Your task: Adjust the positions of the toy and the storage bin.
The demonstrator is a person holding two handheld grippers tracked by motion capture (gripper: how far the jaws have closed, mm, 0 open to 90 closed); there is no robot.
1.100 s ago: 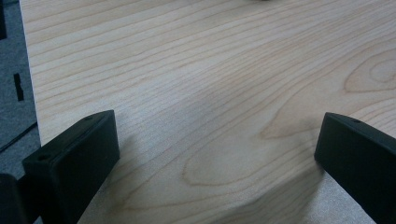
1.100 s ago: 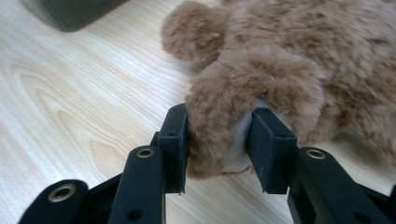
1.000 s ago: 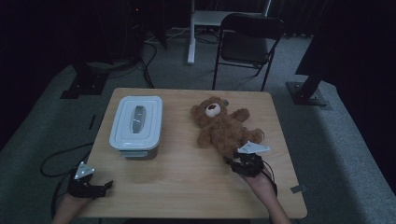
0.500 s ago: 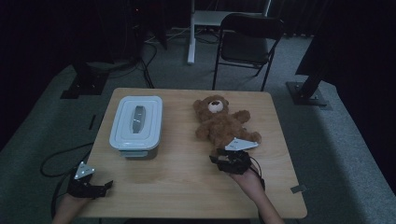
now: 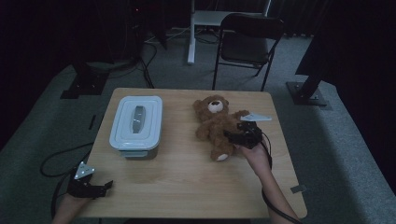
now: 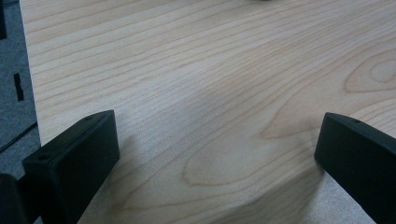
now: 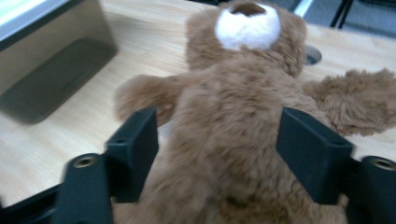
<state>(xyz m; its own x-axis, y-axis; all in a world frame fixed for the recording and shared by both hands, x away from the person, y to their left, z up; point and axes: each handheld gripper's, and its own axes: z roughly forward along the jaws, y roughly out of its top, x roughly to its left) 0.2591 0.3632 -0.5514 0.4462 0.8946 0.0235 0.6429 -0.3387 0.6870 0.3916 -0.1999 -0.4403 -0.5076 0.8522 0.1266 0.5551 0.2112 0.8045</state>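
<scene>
Jaws of my left gripper (image 5: 106, 186) stand wide apart over bare wood at the near left corner of the light wooden tabletop (image 5: 182, 186), holding nothing. Further along sits one pale grey plastic lidded box (image 5: 136, 121), then one brown plush teddy bear (image 5: 215, 125) lying on its back, head toward the far edge, its long axis running away from me. My right gripper (image 5: 233, 136) is plainly the nearer one: its jaws have just been opening and now straddle the bear's belly (image 7: 224, 140), one on each flank, across that axis. Whether the pads press the fur yet I cannot tell. One folding chair (image 5: 247, 42) stands beyond.
</scene>
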